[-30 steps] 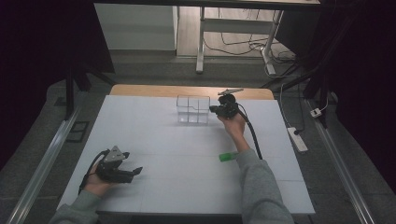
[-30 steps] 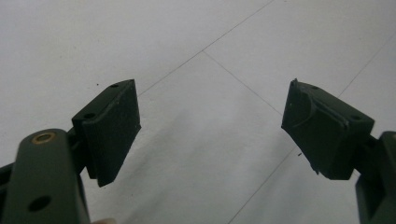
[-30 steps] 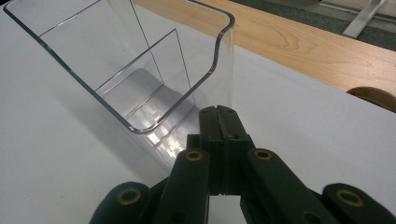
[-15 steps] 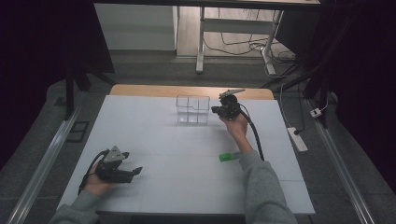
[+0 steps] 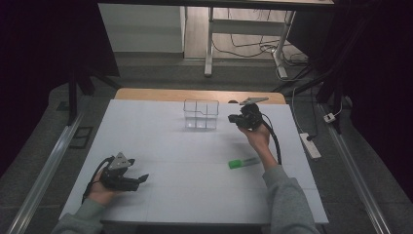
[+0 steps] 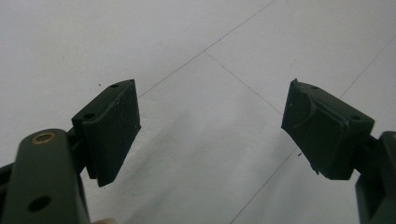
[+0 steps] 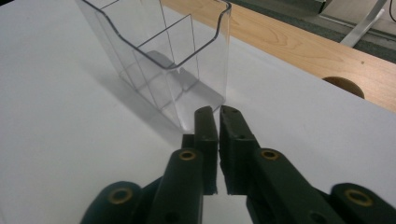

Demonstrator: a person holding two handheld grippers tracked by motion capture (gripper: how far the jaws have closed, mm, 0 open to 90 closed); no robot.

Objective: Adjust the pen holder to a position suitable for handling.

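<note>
The right gripper [image 5: 234,119] is drawing back to the right from the clear plastic box [image 5: 200,114], where a second ago it was sitting right against the box's right wall; its jaws have just been parting a little, and nothing is lying between them. The left gripper [image 5: 142,178] is staying where it was.

Nearest the person, at the near left of the white table [image 5: 185,204], the left hand [image 5: 100,191] is holding the left gripper low over the surface, pointing to the right. In the left gripper view its jaws are standing spread wide apart, with bare table showing between the pads [image 6: 114,128].

Farther in, right of the middle, a green marker [image 5: 242,163] is lying flat on the table, just beside the person's right forearm and well apart from both grippers.

Beyond it, the right hand [image 5: 257,137] is holding the right gripper [image 7: 217,140] above the table, pointing left toward the box. In the right gripper view its jaws are sitting almost pressed together, a thin slit showing between them, and their tips are hovering just short of the box's near corner without touching it.

At the far middle, the clear plastic box [image 7: 163,51] is standing upright, its inside split by dividers into compartments. Behind it a strip of wooden tabletop [image 5: 160,94] is running along the far edge.
</note>
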